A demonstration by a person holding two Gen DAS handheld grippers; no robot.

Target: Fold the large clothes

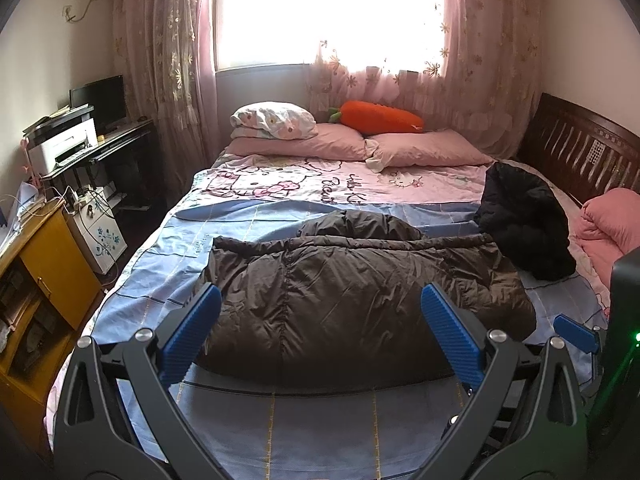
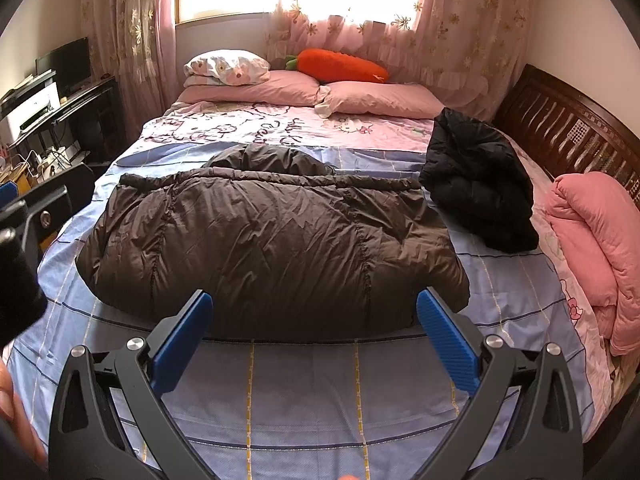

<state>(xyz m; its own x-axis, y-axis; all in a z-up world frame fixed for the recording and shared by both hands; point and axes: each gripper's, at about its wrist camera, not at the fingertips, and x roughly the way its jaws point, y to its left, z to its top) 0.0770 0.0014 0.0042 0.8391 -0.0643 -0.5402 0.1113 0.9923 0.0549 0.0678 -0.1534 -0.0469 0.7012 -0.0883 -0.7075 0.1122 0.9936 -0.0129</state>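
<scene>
A large brown puffer jacket (image 1: 360, 296) lies flat across the blue checked sheet of the bed (image 1: 320, 420), hood at the far side; it fills the middle of the right wrist view (image 2: 272, 248). My left gripper (image 1: 320, 300) is open and empty, held above the jacket's near hem. My right gripper (image 2: 314, 308) is open and empty, also just short of the near hem. The right gripper's blue pad (image 1: 576, 332) shows at the right edge of the left wrist view. A crumpled black jacket (image 1: 524, 224) lies to the right (image 2: 480, 192).
Pink pillows (image 1: 424, 148) and an orange carrot plush (image 1: 380, 118) lie at the head. A folded pink quilt (image 2: 592, 240) sits by the wooden bed frame (image 2: 568, 120) on the right. A yellow cabinet (image 1: 44, 272) and a desk with printer (image 1: 64, 144) stand left.
</scene>
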